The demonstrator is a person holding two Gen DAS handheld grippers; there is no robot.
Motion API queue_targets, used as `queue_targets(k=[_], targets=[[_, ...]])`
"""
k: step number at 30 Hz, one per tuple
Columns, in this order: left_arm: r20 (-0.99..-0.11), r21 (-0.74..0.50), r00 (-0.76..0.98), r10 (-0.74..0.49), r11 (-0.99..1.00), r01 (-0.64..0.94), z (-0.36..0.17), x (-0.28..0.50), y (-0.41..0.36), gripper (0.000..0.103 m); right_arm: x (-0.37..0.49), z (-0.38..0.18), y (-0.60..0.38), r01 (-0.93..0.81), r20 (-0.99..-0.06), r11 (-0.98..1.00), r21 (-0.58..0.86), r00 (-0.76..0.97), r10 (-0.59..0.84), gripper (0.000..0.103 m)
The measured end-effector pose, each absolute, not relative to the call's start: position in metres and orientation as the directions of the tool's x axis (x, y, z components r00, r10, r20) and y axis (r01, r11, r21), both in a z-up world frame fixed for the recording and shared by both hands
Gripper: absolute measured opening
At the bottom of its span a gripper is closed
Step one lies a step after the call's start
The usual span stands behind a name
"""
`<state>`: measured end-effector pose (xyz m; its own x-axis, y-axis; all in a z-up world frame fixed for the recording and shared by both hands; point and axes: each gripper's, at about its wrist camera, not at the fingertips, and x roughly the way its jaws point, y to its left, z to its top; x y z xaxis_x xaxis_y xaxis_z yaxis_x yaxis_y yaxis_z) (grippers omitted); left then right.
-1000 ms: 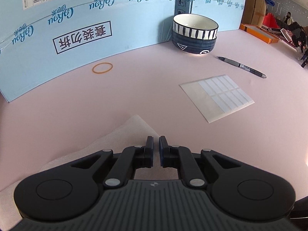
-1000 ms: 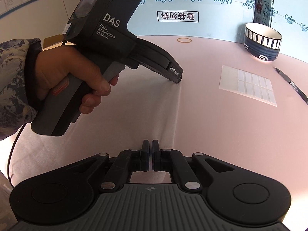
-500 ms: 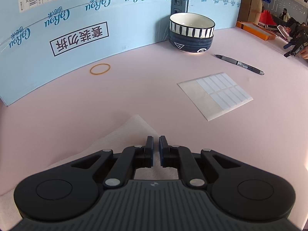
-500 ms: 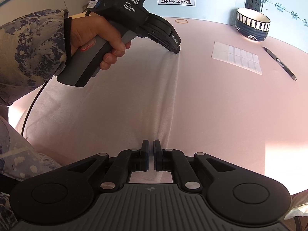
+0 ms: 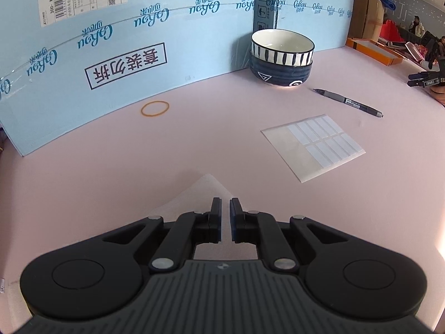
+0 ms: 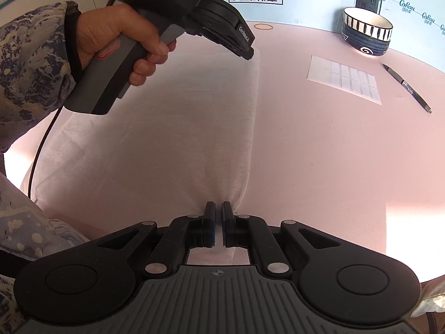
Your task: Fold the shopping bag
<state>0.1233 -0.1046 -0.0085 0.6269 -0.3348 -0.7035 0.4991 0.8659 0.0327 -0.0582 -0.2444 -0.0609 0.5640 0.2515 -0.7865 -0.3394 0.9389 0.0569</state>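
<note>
A white cloth shopping bag (image 6: pixel 172 139) lies flat on the pink table. Its far corner shows in the left wrist view (image 5: pixel 207 186). My left gripper (image 5: pixel 225 208) has its jaws nearly closed with a thin gap, over that far corner; it also shows in the right wrist view (image 6: pixel 247 53), held just above the bag's far right corner. My right gripper (image 6: pixel 218 213) is shut on the bag's near right corner, and the cloth puckers at its fingertips.
A striped bowl (image 5: pixel 281 55) stands at the back by the blue cardboard wall (image 5: pixel 111 55). A pen (image 5: pixel 347 102), a sheet of white labels (image 5: pixel 313 146) and an orange rubber band (image 5: pixel 155 108) lie on the table. The table's near edge is by my right gripper.
The right gripper has drawn back and up along the bag's right edge, still pinching the near corner. The left gripper has risen slightly off the far corner.
</note>
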Motion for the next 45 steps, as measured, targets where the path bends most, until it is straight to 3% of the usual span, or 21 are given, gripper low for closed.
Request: queue_targets(k=[9, 15, 19, 21, 23, 30, 33, 35, 38, 45], targets=[[-0.687, 0.025, 0.672, -0.277, 0.915, 0.403, 0.026, 0.084, -0.048, 0.006, -0.065, -0.057, -0.253, -0.286, -0.756, 0.95, 0.126, 0.593, 0.278, 0.005], [-0.751, -0.023, 0.604, -0.266, 0.925, 0.38, 0.007, 0.03, 0.012, 0.006, -0.059, -0.032, -0.275, -0.203, -0.662, 0.949, 0.241, 0.681, 0.313, 0.005], [-0.78, -0.031, 0.576, -0.246, 0.934, 0.357, -0.009, 0.006, 0.035, 0.006, -0.038, -0.036, -0.283, -0.153, -0.657, 0.955, 0.252, 0.698, 0.285, 0.005], [-0.785, -0.043, 0.57, -0.243, 0.939, 0.341, -0.013, -0.003, 0.042, 0.007, -0.023, -0.041, -0.285, -0.141, -0.672, 0.952, 0.27, 0.681, 0.292, 0.01], [-0.781, -0.039, 0.579, -0.234, 0.944, 0.329, -0.013, -0.009, 0.045, 0.011, -0.012, -0.044, -0.287, -0.124, -0.677, 0.949, 0.289, 0.675, 0.294, 0.025], [-0.776, -0.037, 0.592, -0.219, 0.952, 0.303, -0.012, -0.022, 0.057, 0.014, -0.01, -0.042, -0.282, -0.128, -0.662, 0.943, 0.308, 0.682, 0.309, 0.025], [-0.774, -0.04, 0.594, -0.221, 0.952, 0.302, -0.013, -0.022, 0.057, 0.015, 0.0, -0.037, -0.276, -0.151, -0.625, 0.926, 0.347, 0.699, 0.348, 0.011], [-0.779, -0.033, 0.588, -0.22, 0.95, 0.312, -0.014, -0.021, 0.054, 0.016, 0.01, -0.035, -0.264, -0.213, -0.601, 0.898, 0.385, 0.681, 0.419, 0.01], [-0.79, -0.01, 0.579, -0.204, 0.947, 0.321, -0.018, -0.02, 0.049, 0.016, 0.019, -0.048, -0.246, -0.272, -0.64, 0.892, 0.362, 0.623, 0.449, 0.01], [-0.796, 0.017, 0.578, -0.181, 0.947, 0.32, -0.022, -0.022, 0.052, 0.02, 0.01, -0.063, -0.264, -0.209, -0.68, 0.925, 0.318, 0.629, 0.376, 0.002]])
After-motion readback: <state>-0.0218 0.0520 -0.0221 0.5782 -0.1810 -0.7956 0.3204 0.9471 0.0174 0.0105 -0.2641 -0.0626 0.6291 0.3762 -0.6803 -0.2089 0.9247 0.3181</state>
